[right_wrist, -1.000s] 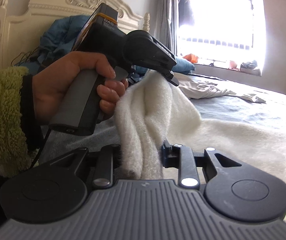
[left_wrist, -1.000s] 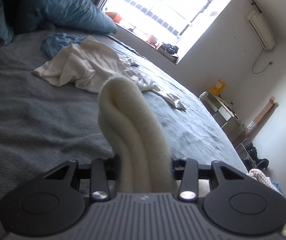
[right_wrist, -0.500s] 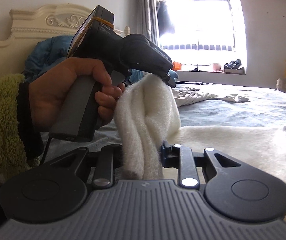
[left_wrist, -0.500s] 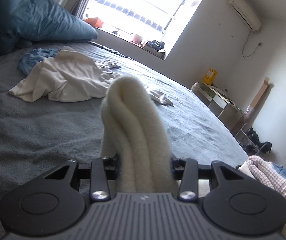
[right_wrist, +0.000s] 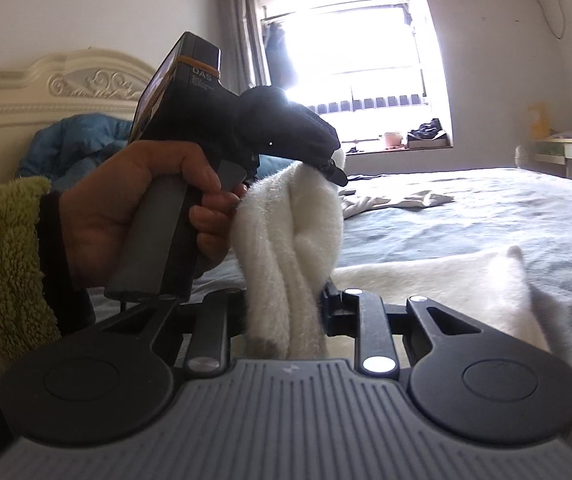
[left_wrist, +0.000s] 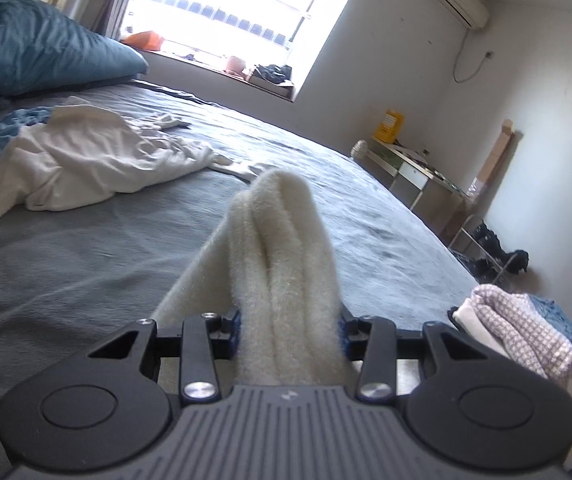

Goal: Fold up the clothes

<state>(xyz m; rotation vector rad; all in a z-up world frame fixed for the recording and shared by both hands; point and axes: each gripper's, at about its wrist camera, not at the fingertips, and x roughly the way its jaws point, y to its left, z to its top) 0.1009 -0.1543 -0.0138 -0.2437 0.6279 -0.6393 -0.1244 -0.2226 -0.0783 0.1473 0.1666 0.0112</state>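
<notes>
A cream fleece garment (left_wrist: 286,264) is bunched in thick folds between the jaws of my left gripper (left_wrist: 289,332), which is shut on it above the bed. My right gripper (right_wrist: 286,312) is shut on another bunch of the same cream garment (right_wrist: 293,248). The rest of it (right_wrist: 445,284) lies spread on the grey bed to the right. In the right wrist view the left gripper (right_wrist: 333,170) is held by a hand just ahead, its tip clamped on the garment's top.
The grey bed (left_wrist: 86,264) holds a crumpled white garment (left_wrist: 86,164) over a blue one, and a blue duvet (left_wrist: 26,52) by the headboard (right_wrist: 58,92). A pile of folded clothes (left_wrist: 517,328) sits at the bed's right edge. A desk (left_wrist: 417,172) stands by the wall.
Both views have swung: the left gripper has turned right toward the room and risen a little. Both grippers stay shut on the cream garment, close together.
</notes>
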